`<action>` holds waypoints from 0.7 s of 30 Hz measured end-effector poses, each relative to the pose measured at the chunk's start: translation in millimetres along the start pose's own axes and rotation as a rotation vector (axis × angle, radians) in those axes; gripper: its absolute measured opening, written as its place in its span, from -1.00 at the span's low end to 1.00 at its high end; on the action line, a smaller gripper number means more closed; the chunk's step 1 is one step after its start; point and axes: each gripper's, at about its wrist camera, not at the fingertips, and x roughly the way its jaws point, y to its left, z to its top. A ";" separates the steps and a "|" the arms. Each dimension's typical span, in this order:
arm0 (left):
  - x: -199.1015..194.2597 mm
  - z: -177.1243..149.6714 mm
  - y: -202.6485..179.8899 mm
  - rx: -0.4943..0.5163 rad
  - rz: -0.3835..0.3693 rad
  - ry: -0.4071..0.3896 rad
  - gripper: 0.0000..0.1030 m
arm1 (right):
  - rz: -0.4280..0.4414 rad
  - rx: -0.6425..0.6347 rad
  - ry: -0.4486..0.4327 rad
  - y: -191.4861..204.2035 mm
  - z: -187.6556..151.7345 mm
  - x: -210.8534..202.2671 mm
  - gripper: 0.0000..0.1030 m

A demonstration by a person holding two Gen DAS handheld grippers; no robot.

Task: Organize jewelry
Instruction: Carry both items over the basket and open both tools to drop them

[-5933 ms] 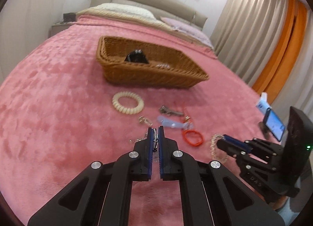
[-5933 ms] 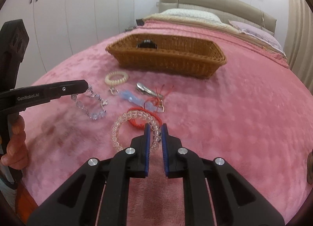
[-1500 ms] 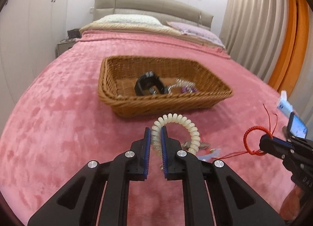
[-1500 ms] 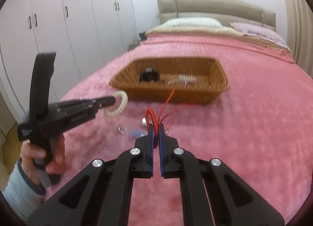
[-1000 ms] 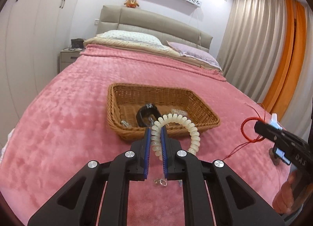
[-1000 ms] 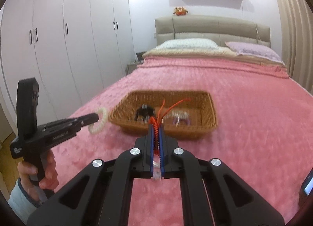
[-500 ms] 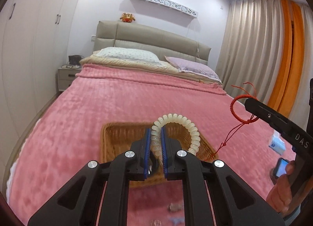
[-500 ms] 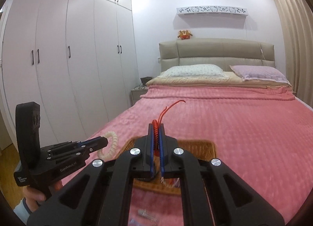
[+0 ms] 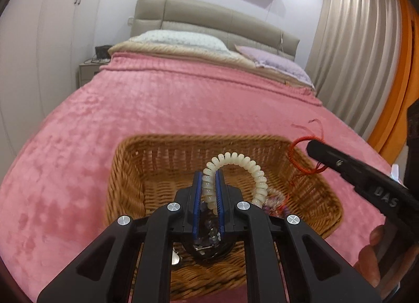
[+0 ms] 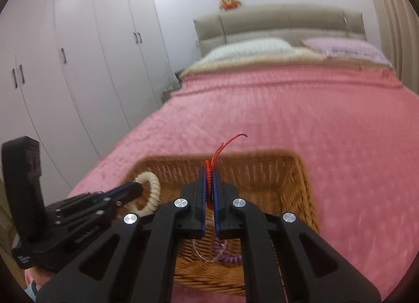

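A pink bed (image 9: 157, 109) carries a wicker basket (image 9: 123, 172), open blanket beyond its far rim. Above the basket, the left claw (image 9: 208, 185) pinches a cream beaded bracelet (image 9: 246, 164). The right claw (image 10: 208, 185), over the basket's right rim, clamps a red cord bracelet (image 10: 208, 169).

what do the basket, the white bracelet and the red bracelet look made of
Basket: woven wicker or rattan, matte tan, judging by its ribbed strands.
White bracelet: smooth cream disc beads with a soft sheen, maybe plastic, shell or bone; the look leaves it open.
Red bracelet: braided cord or thread, matte, with loose string ends.
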 end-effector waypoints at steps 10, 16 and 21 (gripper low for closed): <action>9.9 -6.6 2.2 -0.004 -0.011 0.050 -0.81 | 0.034 0.118 0.142 -26.3 -15.2 28.0 -0.83; 2.2 -6.9 4.1 -0.018 -0.031 0.038 -0.70 | 0.034 0.143 0.098 -31.3 -11.9 13.4 -0.11; -7.1 -7.9 3.1 -0.013 -0.039 0.015 -0.43 | 0.043 0.134 0.061 -26.9 -8.5 -0.8 -0.12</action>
